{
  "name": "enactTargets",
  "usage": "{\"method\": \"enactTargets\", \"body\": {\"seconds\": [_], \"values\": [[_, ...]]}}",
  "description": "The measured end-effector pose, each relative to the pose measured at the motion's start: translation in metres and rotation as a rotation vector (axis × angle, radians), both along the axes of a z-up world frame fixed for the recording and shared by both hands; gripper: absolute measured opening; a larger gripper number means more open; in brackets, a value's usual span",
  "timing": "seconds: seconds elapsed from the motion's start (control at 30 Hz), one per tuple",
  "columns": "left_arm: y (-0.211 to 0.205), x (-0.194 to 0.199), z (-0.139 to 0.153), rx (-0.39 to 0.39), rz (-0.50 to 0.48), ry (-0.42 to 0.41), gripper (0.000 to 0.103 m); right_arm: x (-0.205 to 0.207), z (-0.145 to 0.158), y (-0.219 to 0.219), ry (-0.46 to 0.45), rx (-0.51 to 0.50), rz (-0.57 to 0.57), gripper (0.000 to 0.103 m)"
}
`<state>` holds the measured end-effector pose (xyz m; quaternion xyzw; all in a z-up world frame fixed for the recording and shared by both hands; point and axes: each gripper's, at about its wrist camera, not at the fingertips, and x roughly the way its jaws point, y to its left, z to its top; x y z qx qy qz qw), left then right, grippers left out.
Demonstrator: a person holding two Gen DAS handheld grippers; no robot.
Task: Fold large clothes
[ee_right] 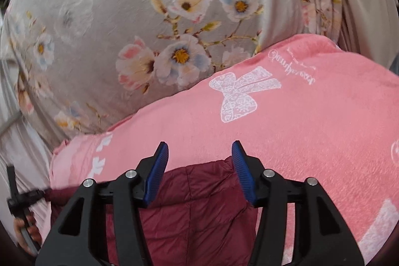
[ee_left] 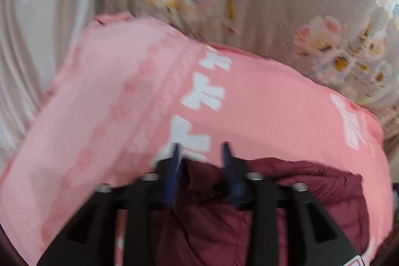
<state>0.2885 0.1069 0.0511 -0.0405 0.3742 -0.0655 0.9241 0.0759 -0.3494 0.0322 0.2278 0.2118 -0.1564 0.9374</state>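
Observation:
A maroon quilted garment [ee_left: 207, 221] lies on a pink blanket [ee_left: 274, 101] with white bow prints. In the left wrist view my left gripper [ee_left: 201, 148] hangs over the garment's far edge, its blue fingers apart with a raised fold of maroon fabric between them, not clamped. The view is blurred. In the right wrist view my right gripper [ee_right: 200, 148] is open above the garment [ee_right: 199, 211], its fingertips over the garment's far edge, holding nothing. The left gripper [ee_right: 17, 196] and hand show at the lower left edge.
The pink blanket [ee_right: 311, 116] rests on a grey sheet with flower prints [ee_right: 124, 24] that fills the far side in both views [ee_left: 286, 4]. Pale pleated fabric [ee_left: 37, 41] hangs at the left.

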Motion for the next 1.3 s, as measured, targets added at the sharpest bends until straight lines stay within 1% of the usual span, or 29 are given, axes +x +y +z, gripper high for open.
{"method": "enactTargets", "body": {"seconds": [0.03, 0.07, 0.1, 0.13, 0.17, 0.27, 0.33, 0.37, 0.43, 0.5, 0.57, 0.6, 0.63, 0.67, 0.7, 0.77, 0.87, 0.9, 0.97, 1.07, 1.17, 1.3], "values": [[0.002, -0.005, 0.009, 0.021, 0.042, -0.060, 0.066, 0.003, -0.002, 0.005, 0.017, -0.016, 0.017, 0.052], [0.003, -0.009, 0.015, 0.025, 0.051, -0.101, 0.066, 0.008, -0.004, 0.012, 0.037, -0.030, 0.040, 0.052], [0.003, -0.010, 0.022, 0.027, 0.045, -0.115, 0.066, 0.011, -0.006, 0.017, 0.051, -0.038, 0.056, 0.052], [0.001, -0.010, 0.025, 0.030, 0.036, -0.108, 0.066, 0.016, -0.009, 0.024, 0.069, -0.048, 0.076, 0.052], [-0.004, -0.009, 0.026, 0.034, 0.022, -0.093, 0.066, 0.022, -0.011, 0.031, 0.083, -0.054, 0.096, 0.052], [-0.026, -0.009, 0.022, 0.038, -0.065, -0.042, 0.065, 0.052, -0.019, 0.060, 0.154, -0.062, 0.196, 0.052], [-0.050, -0.008, 0.009, 0.054, -0.135, 0.003, 0.065, 0.072, -0.025, 0.078, 0.202, -0.076, 0.246, 0.052], [-0.064, -0.009, 0.001, 0.069, -0.163, 0.023, 0.065, 0.087, -0.032, 0.090, 0.243, -0.084, 0.286, 0.052], [-0.093, -0.010, -0.020, 0.106, -0.229, 0.066, 0.065, 0.105, -0.042, 0.106, 0.296, -0.093, 0.341, 0.052], [-0.115, -0.013, -0.039, 0.130, -0.268, 0.099, 0.065, 0.124, -0.055, 0.119, 0.356, -0.093, 0.387, 0.051], [-0.129, -0.013, -0.054, 0.143, -0.291, 0.128, 0.065, 0.137, -0.069, 0.125, 0.410, -0.086, 0.409, 0.049], [-0.136, -0.011, -0.062, 0.148, -0.302, 0.145, 0.065, 0.143, -0.076, 0.126, 0.441, -0.082, 0.416, 0.039], [-0.140, -0.010, -0.069, 0.151, -0.309, 0.160, 0.065, 0.147, -0.082, 0.125, 0.465, -0.075, 0.425, 0.018], [-0.144, -0.008, -0.075, 0.155, -0.311, 0.173, 0.065, 0.150, -0.088, 0.126, 0.483, -0.065, 0.441, 0.006], [-0.147, -0.006, -0.081, 0.161, -0.315, 0.189, 0.064, 0.150, -0.088, 0.126, 0.482, -0.068, 0.444, 0.000], [-0.149, -0.004, -0.086, 0.159, -0.315, 0.199, 0.060, 0.146, -0.077, 0.129, 0.439, -0.116, 0.433, 0.000], [-0.153, 0.001, -0.083, 0.149, -0.318, 0.181, 0.060, 0.145, -0.056, 0.126, 0.362, -0.134, 0.403, 0.000], [-0.155, 0.005, -0.083, 0.146, -0.315, 0.180, 0.060, 0.149, -0.055, 0.126, 0.361, -0.139, 0.396, 0.000], [-0.160, 0.012, -0.088, 0.151, -0.308, 0.190, 0.060, 0.161, -0.062, 0.125, 0.387, -0.142, 0.393, 0.000], [-0.165, 0.018, -0.103, 0.180, -0.290, 0.194, 0.061, 0.175, -0.089, 0.125, 0.442, -0.124, 0.393, 0.000], [-0.165, 0.019, -0.114, 0.176, -0.278, 0.181, 0.064, 0.180, -0.105, 0.126, 0.449, -0.108, 0.386, 0.000], [-0.166, 0.018, -0.124, 0.177, -0.261, 0.139, 0.065, 0.179, -0.114, 0.128, 0.434, -0.103, 0.381, 0.000]]}}
